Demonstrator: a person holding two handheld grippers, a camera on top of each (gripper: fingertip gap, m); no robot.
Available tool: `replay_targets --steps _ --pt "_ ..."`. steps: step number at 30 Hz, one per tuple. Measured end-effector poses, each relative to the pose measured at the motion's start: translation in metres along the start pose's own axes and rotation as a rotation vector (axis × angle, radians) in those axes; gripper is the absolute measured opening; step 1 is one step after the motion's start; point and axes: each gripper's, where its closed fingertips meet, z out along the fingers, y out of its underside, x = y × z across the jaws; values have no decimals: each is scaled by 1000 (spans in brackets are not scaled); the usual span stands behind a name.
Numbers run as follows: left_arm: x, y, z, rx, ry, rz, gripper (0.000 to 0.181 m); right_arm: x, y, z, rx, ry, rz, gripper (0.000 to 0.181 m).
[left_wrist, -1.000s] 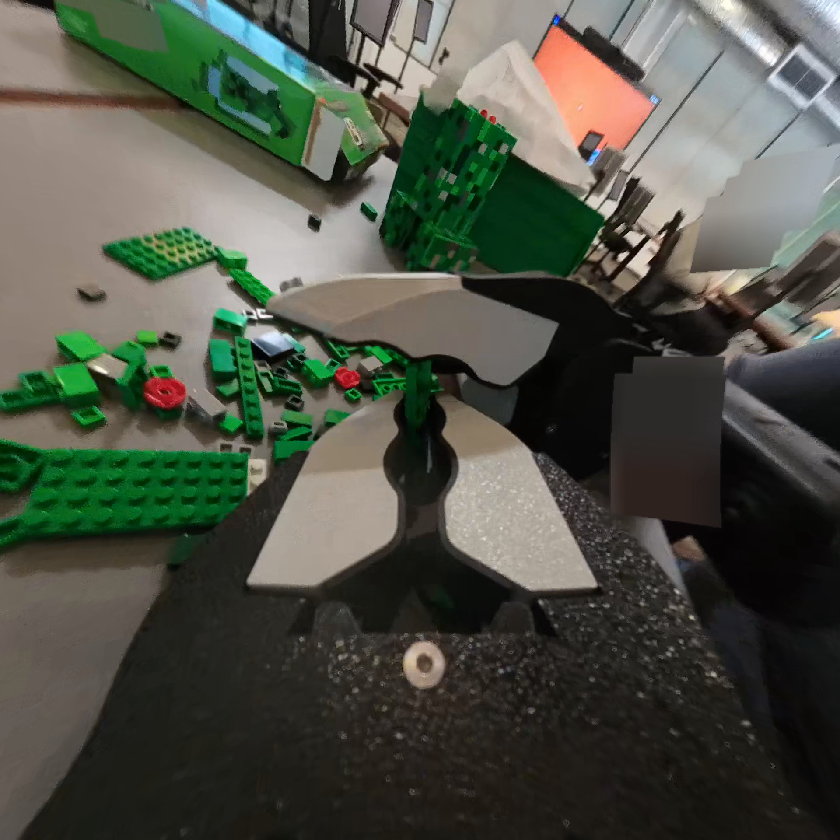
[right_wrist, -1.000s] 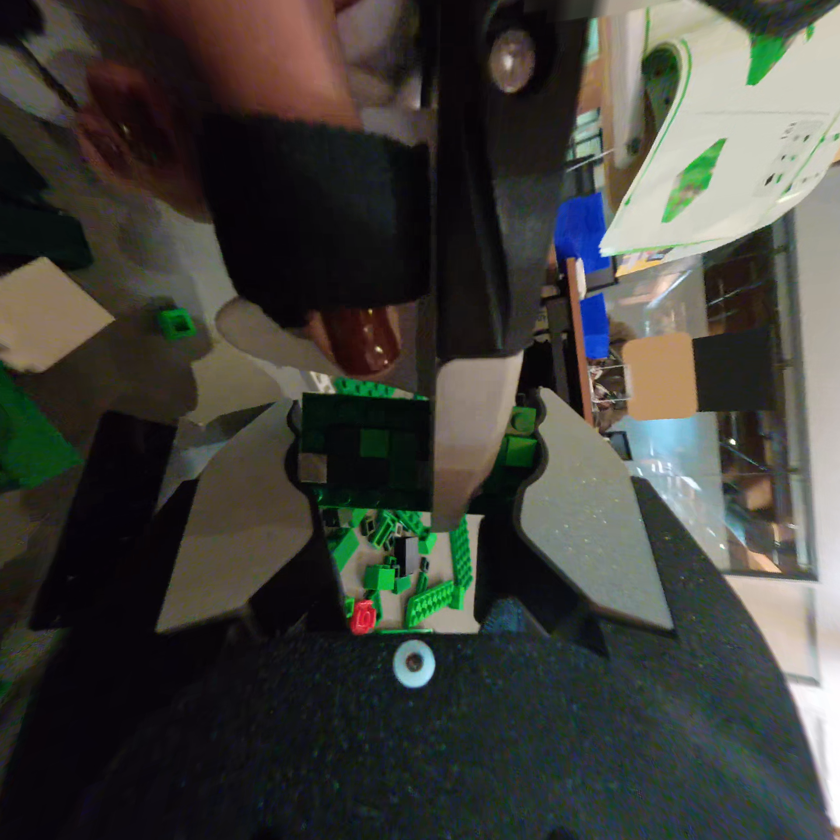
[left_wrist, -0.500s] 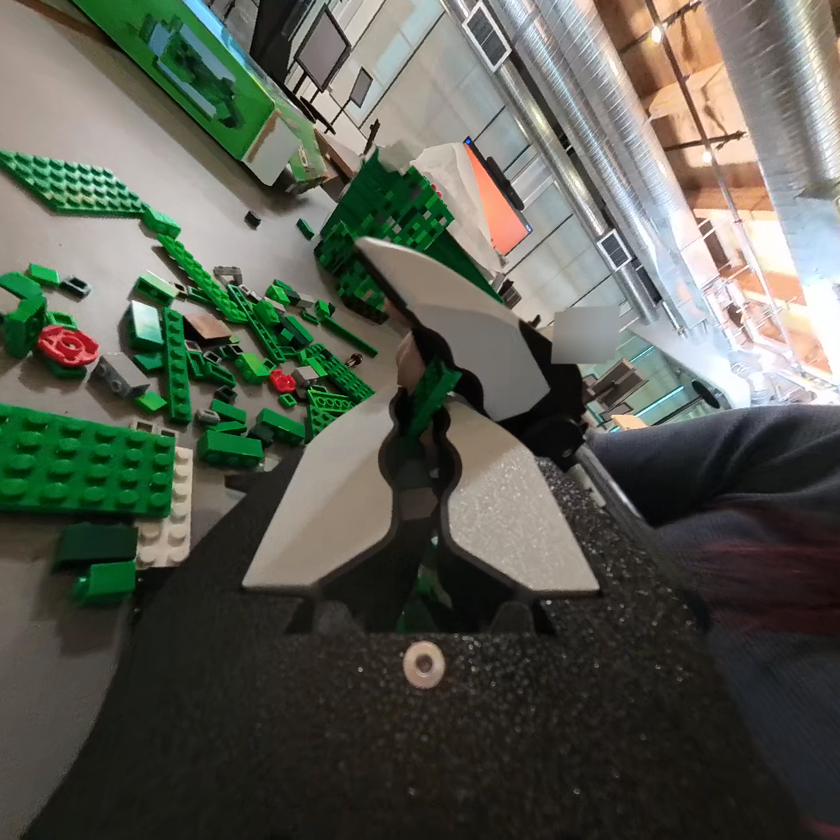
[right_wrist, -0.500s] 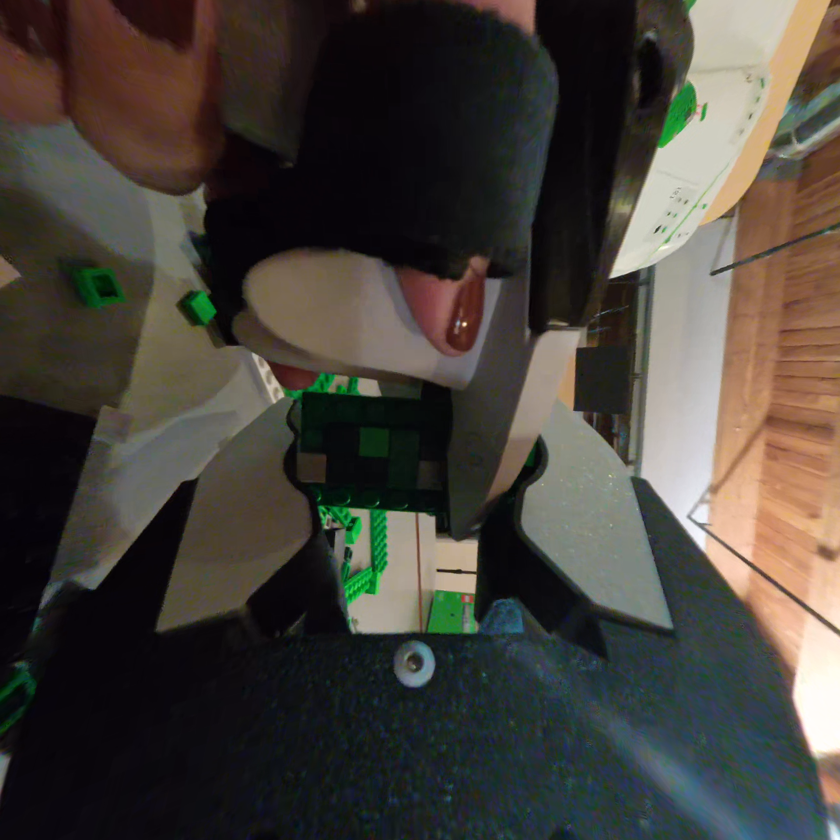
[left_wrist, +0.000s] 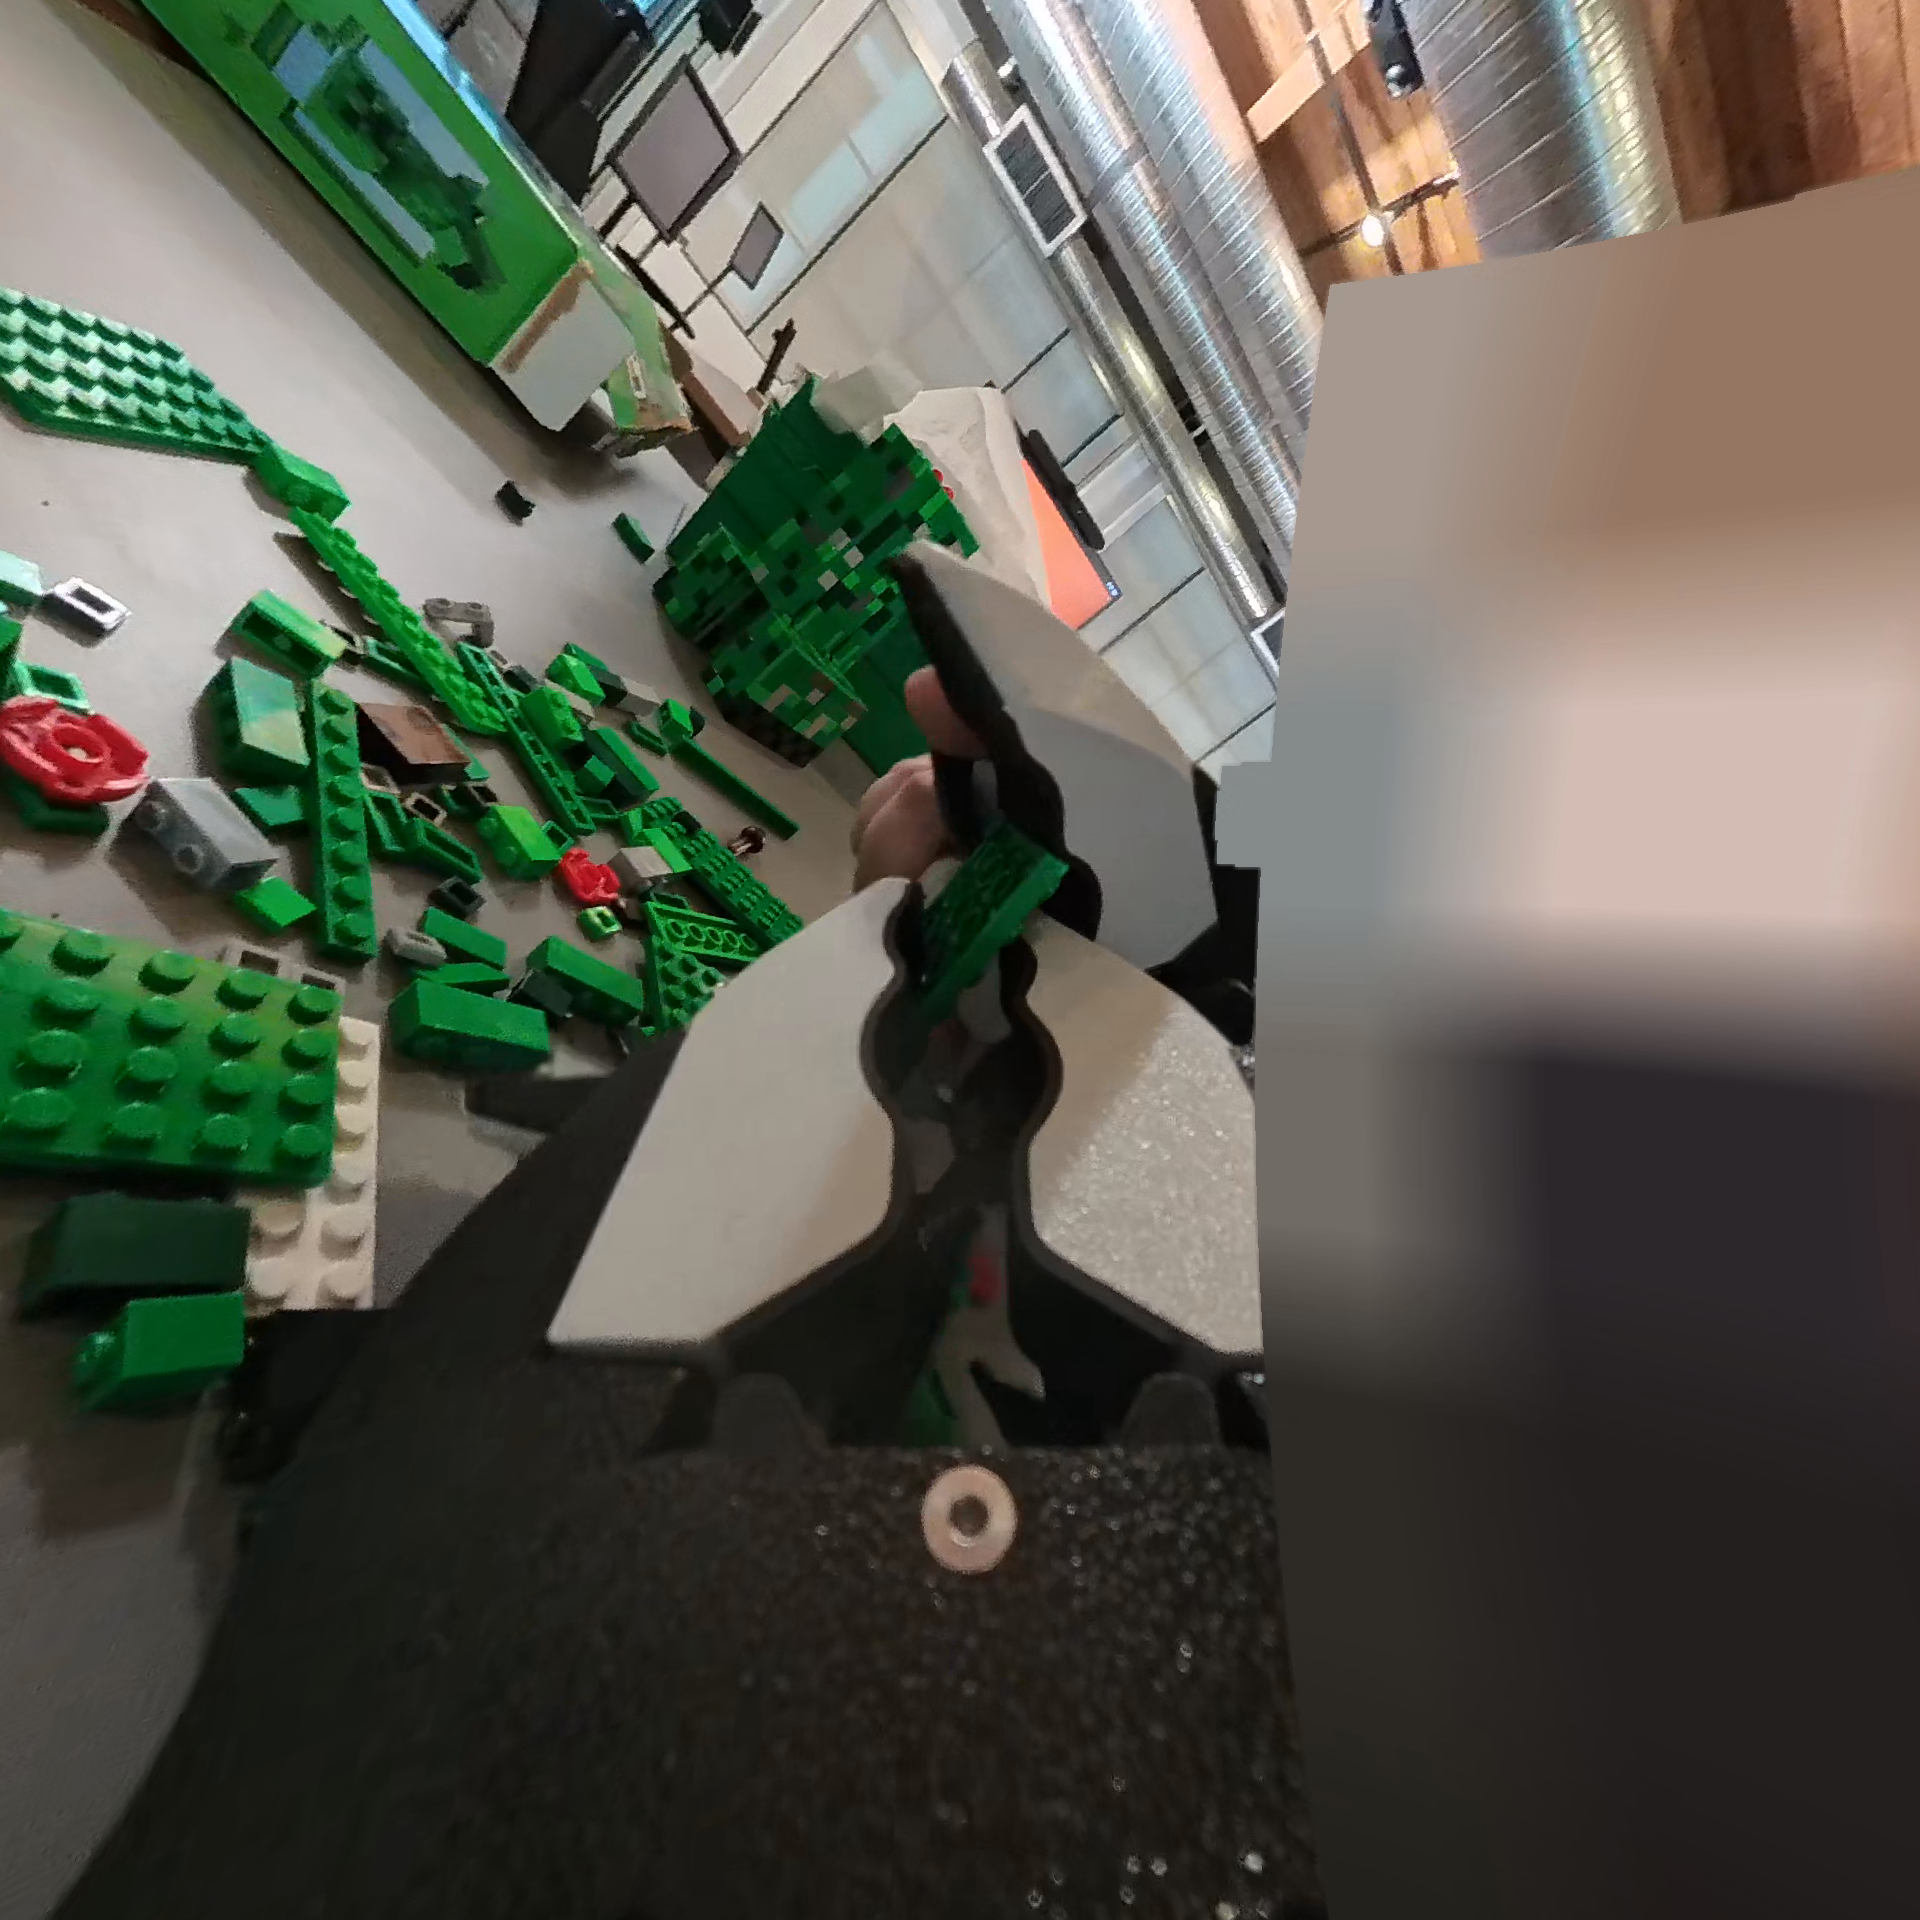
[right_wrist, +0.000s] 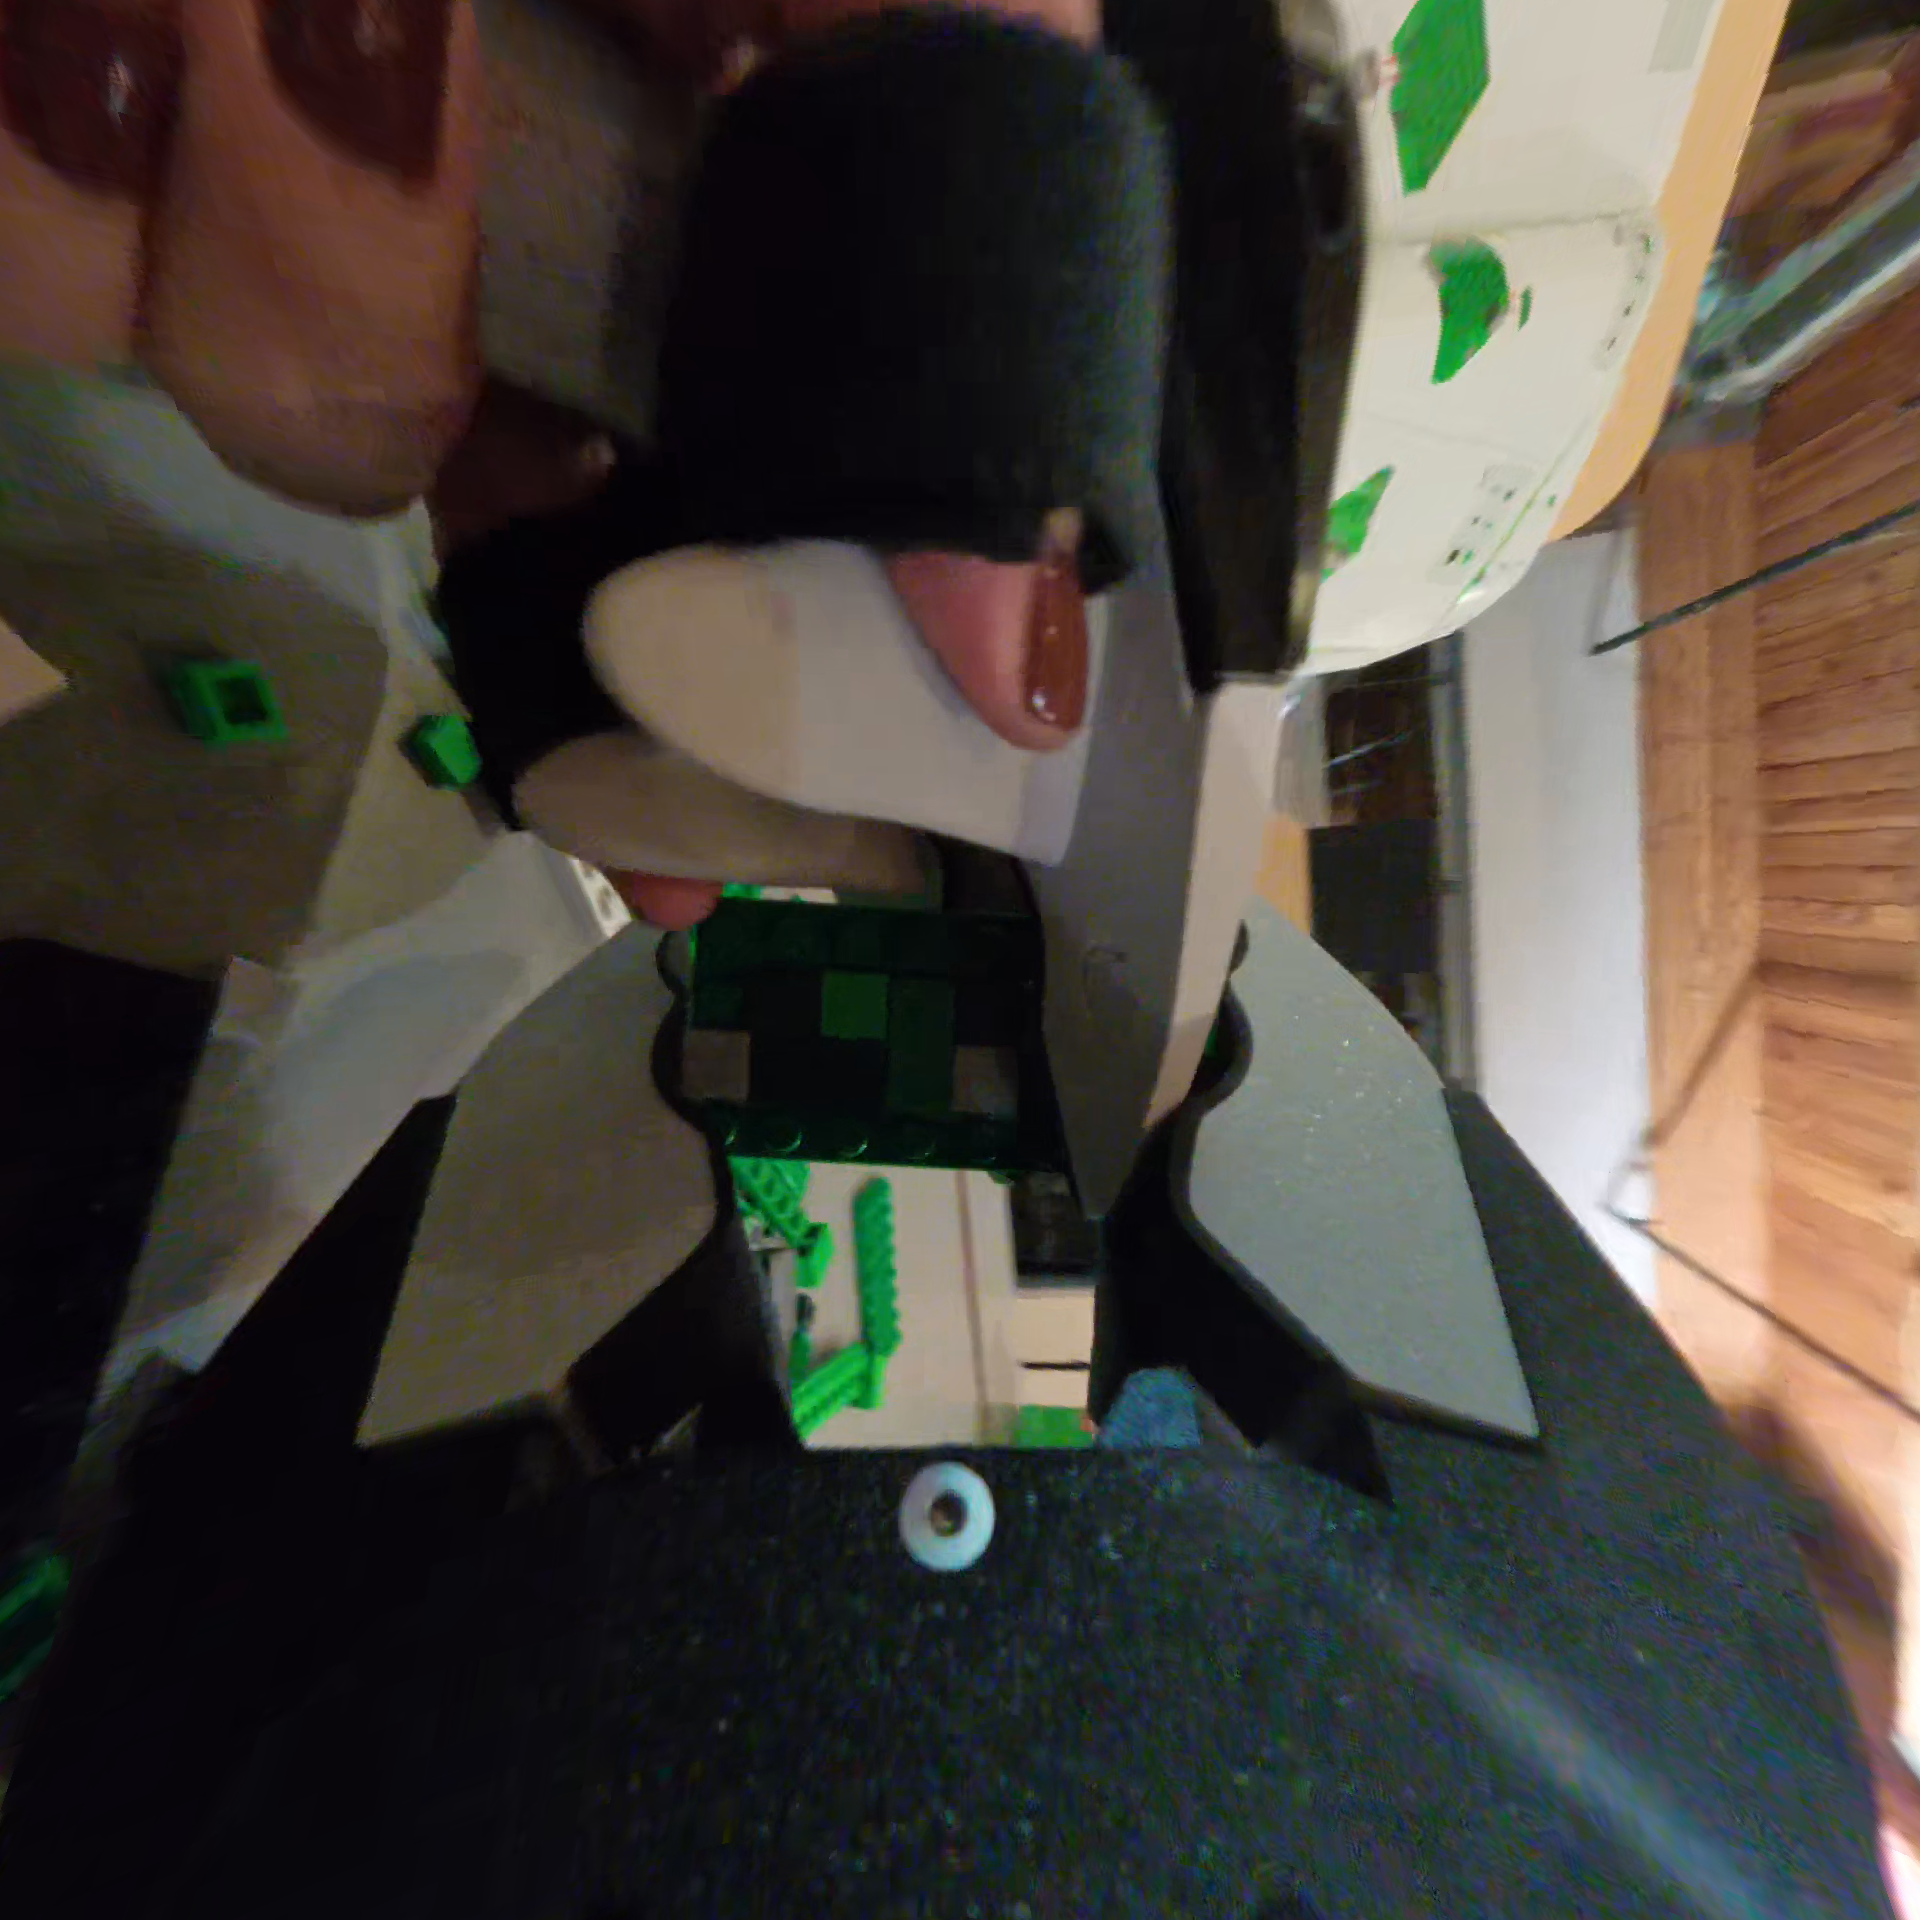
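A flat panel of green, black and grey bricks (right_wrist: 862, 1029) sits between the fingertips of my right gripper (right_wrist: 956, 997). Its left edge touches the left pad. In the left wrist view the same panel (left_wrist: 987, 914) shows edge-on, and my left gripper (left_wrist: 966, 956) is shut on it. One grey finger of the left gripper (right_wrist: 1132, 935) lies between the panel and my right gripper's right pad. A finger of the right gripper (left_wrist: 1070, 727) rises just beyond the panel. A hand with a black strap (right_wrist: 914, 312) is close above. Both grippers hold the panel off the table.
Loose green bricks (left_wrist: 499, 790) lie scattered on the grey table (left_wrist: 125, 520), with a large green plate (left_wrist: 156, 1060), a red round piece (left_wrist: 68, 748), a built green block model (left_wrist: 810, 582) and a green box (left_wrist: 416, 208) farther back. An instruction booklet (right_wrist: 1455, 312) shows at the upper right. From the right gripper's tips to the red round piece (left_wrist: 68, 748) is close to 8 cm.
Both views have swung and rolled upward over the second, with the panel still held between the two grippers. The left hand's strap and fingers now fill more of the right wrist view.
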Motion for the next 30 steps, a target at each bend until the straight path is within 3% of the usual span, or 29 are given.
replay_targets --steps 1,7,13,19,30 --pt "1 0 0 -5 17 -11 14 -2 -1 -1 9 -27 40 94" --pt "-2 5 3 -62 -94 161 11 -9 -5 -7 79 -119 194 93" --pt "-23 -17 -23 35 -258 174 9 -10 -5 -11 103 -171 243 85" --pt "-24 -7 -15 -18 -226 144 6 -10 -6 -12 113 -178 259 85" --pt "-18 -18 -19 27 -221 249 5 -7 -9 -14 158 -188 359 81"
